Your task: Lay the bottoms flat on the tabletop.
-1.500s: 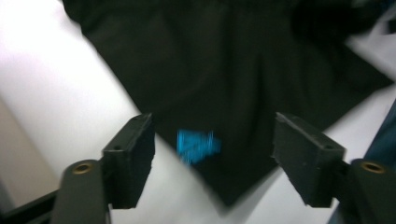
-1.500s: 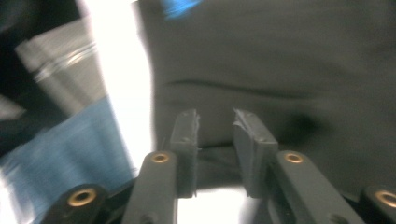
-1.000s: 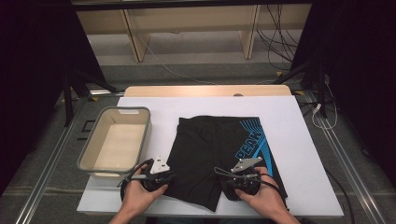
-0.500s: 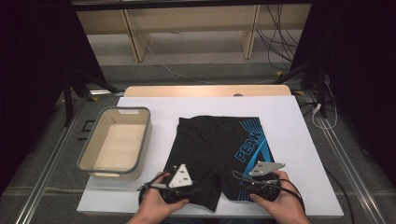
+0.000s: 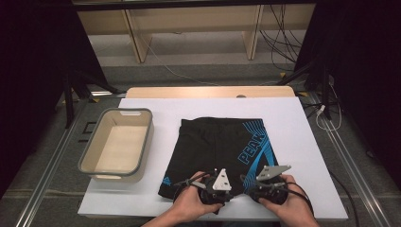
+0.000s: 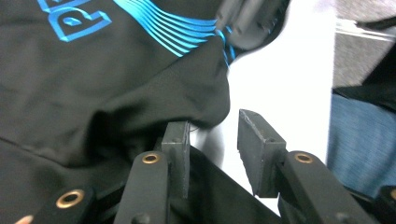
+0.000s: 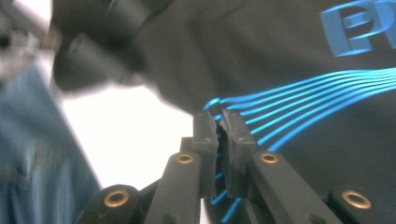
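The grey bin (image 5: pixel 117 146) beside the shorts (image 5: pixel 217 146) holds nothing.

My right gripper (image 7: pixel 218 122): jaws just been closing, now nearly together, pinching hem edge of black shorts (image 7: pixel 261 56) where blue stripes (image 7: pixel 317 95) run in. Thin fold of cloth sits between pads. Blue lettering (image 7: pixel 359 32) at upper right, partly cut off. White worktop (image 7: pixel 135 135) bare left of my jaws. Other gripper (image 7: pixel 100 44) blurred at upper left, over shorts edge. Blue denim (image 7: pixel 28 154) along left edge, out of focus.
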